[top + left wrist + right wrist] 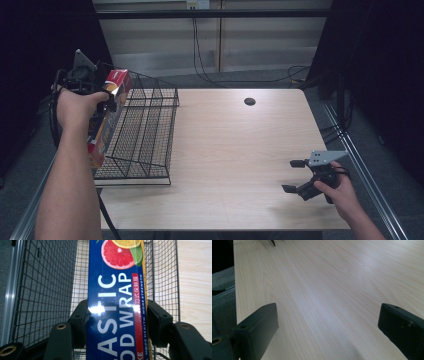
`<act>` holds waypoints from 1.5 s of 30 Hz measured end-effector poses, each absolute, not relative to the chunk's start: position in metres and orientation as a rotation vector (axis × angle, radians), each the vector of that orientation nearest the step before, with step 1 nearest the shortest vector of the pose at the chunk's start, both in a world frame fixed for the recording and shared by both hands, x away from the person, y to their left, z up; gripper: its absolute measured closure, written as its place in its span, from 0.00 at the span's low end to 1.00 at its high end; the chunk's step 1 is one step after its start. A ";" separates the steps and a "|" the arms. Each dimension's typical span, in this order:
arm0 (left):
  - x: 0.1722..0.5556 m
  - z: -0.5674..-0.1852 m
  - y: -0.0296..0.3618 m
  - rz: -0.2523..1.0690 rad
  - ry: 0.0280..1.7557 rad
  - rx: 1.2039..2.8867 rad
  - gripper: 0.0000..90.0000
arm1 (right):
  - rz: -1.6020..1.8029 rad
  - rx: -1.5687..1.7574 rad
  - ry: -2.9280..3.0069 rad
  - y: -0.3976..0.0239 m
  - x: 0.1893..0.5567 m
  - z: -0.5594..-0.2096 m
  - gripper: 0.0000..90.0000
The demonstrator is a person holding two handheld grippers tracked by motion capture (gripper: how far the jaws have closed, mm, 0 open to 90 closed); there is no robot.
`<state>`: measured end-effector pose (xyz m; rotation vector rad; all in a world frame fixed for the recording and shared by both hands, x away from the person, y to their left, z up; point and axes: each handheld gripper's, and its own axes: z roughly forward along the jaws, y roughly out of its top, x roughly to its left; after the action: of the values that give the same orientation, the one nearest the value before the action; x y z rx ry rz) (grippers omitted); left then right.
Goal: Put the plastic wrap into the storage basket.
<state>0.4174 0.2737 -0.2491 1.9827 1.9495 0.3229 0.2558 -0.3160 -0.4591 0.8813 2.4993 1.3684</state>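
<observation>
A long blue box of plastic food wrap (pixel 116 305), with citrus fruit printed on it, is clamped across its width by my left gripper (pixel 117 322). In the high view that box (pixel 107 117) hangs tilted over the left side of a black wire basket (pixel 145 135), held by my left gripper (pixel 102 100). The basket's mesh (pixel 45 290) lies right below the box. My right gripper (pixel 295 176) rests low over the table's right front part, open. Between its fingers (pixel 259 325) there is nothing but bare wood.
The light wooden table (pixel 240 145) carries a black cable hole (pixel 249 101) at the back. The basket stands at the table's left edge. Grey floor and cables lie beyond the far edge; dark space flanks both sides.
</observation>
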 end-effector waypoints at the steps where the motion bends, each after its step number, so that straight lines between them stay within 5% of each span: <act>1: 0.417 -0.250 0.275 0.322 1.950 1.980 0.49 | 1.368 0.881 2.499 -0.316 0.256 -0.459 0.03; 45: 0.419 -0.281 0.275 0.293 2.027 1.969 0.47 | 1.368 0.876 2.501 -0.315 0.255 -0.459 0.03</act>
<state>0.4193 0.2753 -0.2809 1.9689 2.0272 0.2931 0.2550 -0.3148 -0.4593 0.8757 2.5015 1.3677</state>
